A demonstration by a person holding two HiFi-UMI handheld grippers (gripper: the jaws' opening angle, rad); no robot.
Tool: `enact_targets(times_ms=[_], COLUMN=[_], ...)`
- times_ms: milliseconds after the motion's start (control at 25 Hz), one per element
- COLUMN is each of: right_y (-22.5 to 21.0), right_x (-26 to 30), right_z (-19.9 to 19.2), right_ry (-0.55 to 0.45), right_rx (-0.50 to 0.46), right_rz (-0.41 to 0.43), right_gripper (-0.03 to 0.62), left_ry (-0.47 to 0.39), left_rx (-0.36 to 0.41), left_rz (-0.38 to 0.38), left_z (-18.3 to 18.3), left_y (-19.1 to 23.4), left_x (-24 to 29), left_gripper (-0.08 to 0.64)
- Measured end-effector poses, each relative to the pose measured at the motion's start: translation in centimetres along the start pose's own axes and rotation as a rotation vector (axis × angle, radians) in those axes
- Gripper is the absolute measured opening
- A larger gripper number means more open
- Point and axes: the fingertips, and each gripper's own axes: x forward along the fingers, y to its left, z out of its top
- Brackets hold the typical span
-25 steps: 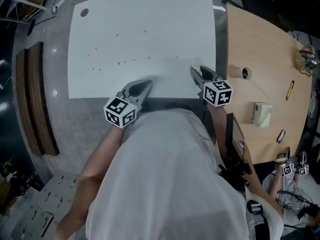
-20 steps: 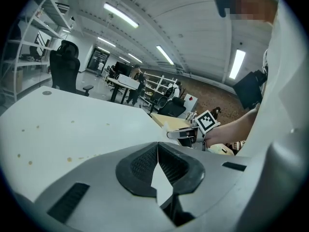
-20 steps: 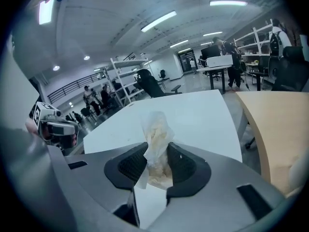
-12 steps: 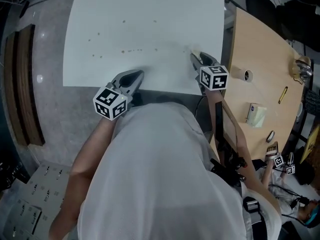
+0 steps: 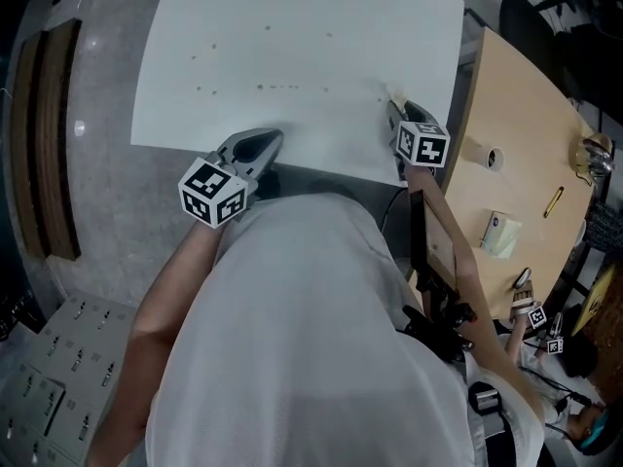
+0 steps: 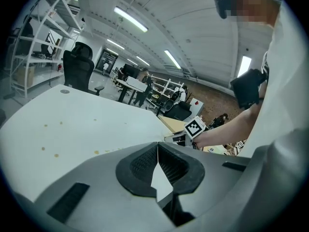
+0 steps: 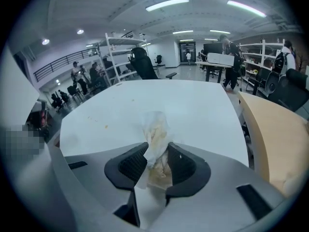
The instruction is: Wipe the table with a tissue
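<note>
Since a second ago the right gripper point(image 7: 157, 162) has sunk and tipped more steeply toward the table point(image 5: 292, 8), carrying the tissue point(image 7: 154, 137) with it. From my screens, that tissue is a crumpled wad, stained yellowish, pinched between the right jaws with its upper part sticking out past the tips. It sits over the table's right side, near the edge. A scatter of small brown spots point(image 5: 277, 88) lies to its left across the white top.

On my other feed the left gripper point(image 6: 157, 151) has its jaws pressed together with nothing between them, its tips over the table's near edge. Beside the white table on the right stands a wooden one point(image 5: 506, 95) with a tape roll point(image 5: 494, 158), a small pack point(image 5: 499, 234) and a pen point(image 5: 553, 202).
</note>
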Motion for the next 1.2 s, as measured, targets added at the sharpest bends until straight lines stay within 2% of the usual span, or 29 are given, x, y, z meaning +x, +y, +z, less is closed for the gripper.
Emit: enact_targets(times_ms=[80,240,360,560,960,1200], right_y=[0.0,0.6,1.5,2.2,5.6,7.3], right_x=[0.3,0.7,1.2,1.6,1.9,1.4], right_z=[-0.2,-0.3,0.0,0.0,-0.2,-1.8], right_ry=[0.003,-0.019,-0.013,-0.007,0.017,0.054], right_rx=[-0.004,0.061,0.033,0.045,-0.036,-0.06], right_rz=[-0.024,-0.032,-0.029,-0.026,0.036,0.094], right_gripper=[0.133,0.129,0.126,0.123,0.121,0.121], left_ry=[-0.003,-0.006,-0.011,-0.009,-0.002,-0.002], left_rx=[-0.005,-0.011,-0.016,-0.018,0.006,0.027], left_rz=[0.009,0.022,0.027,0.021,-0.025,-0.057], left_z=[-0.2,-0.4,-0.4,-0.6,-0.2,0.3], left_y=[0.4,1.1,1.6,2.1,2.9,3.8], left_x=[-0.5,-1.5,-2.0,-2.6,-2.9,-3.1], left_gripper=[0.008,0.008,0.008,0.008,0.008,0.008])
